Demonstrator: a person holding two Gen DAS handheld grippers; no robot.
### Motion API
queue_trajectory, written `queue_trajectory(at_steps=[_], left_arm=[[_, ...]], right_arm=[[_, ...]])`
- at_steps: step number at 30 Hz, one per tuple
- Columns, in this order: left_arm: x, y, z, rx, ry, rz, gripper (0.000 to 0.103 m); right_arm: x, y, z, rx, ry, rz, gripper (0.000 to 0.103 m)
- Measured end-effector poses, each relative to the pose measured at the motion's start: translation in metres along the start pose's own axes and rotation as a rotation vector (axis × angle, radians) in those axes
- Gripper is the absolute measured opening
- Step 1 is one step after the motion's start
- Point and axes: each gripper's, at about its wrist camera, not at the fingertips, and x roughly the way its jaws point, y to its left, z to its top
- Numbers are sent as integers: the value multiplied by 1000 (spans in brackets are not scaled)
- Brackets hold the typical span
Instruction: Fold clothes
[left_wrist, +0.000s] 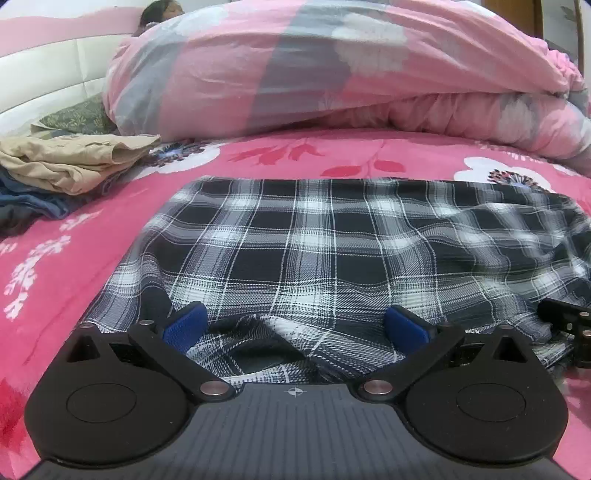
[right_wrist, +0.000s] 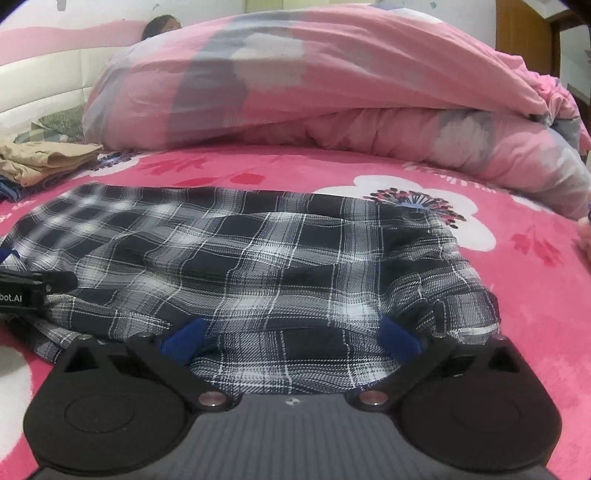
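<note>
A black-and-white plaid garment (left_wrist: 332, 243) lies spread on the pink floral bedsheet (left_wrist: 74, 258), rumpled along its near edge. My left gripper (left_wrist: 295, 325) is open at that near edge, its blue pads wide apart with a bunched fold of plaid cloth lying between them. In the right wrist view the same plaid garment (right_wrist: 258, 258) fills the middle, and my right gripper (right_wrist: 291, 338) is open over its near right hem, cloth lying between the blue pads. The right gripper's black body (left_wrist: 569, 325) shows at the left wrist view's right edge; the left gripper's body (right_wrist: 26, 288) at the other view's left.
A thick pink and grey duvet (left_wrist: 351, 70) is heaped across the back of the bed. Folded beige clothes (left_wrist: 74, 162) on dark blue ones lie at the far left, by a green patterned pillow (left_wrist: 74, 118). A person's head (left_wrist: 162, 11) shows behind the duvet, near the white headboard (left_wrist: 48, 62).
</note>
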Motion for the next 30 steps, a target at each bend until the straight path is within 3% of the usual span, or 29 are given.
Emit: queue_trajectory(at_steps=[11,23,27,30], left_arm=[[-1,1,-3,-5,-22,2,103],[-8,-5,-10,16,-82,39,103],[-9,-1,-5,8,-66,21,103],[-25,10,0,-20,-108,-23,103]], right_arm=[[0,8,-3,-23,-11,-30,103],[0,0,-5,18,-19,6,103],[0,0,-4,19,-17,4,103],[1,0,-2,23,-4,9,103]])
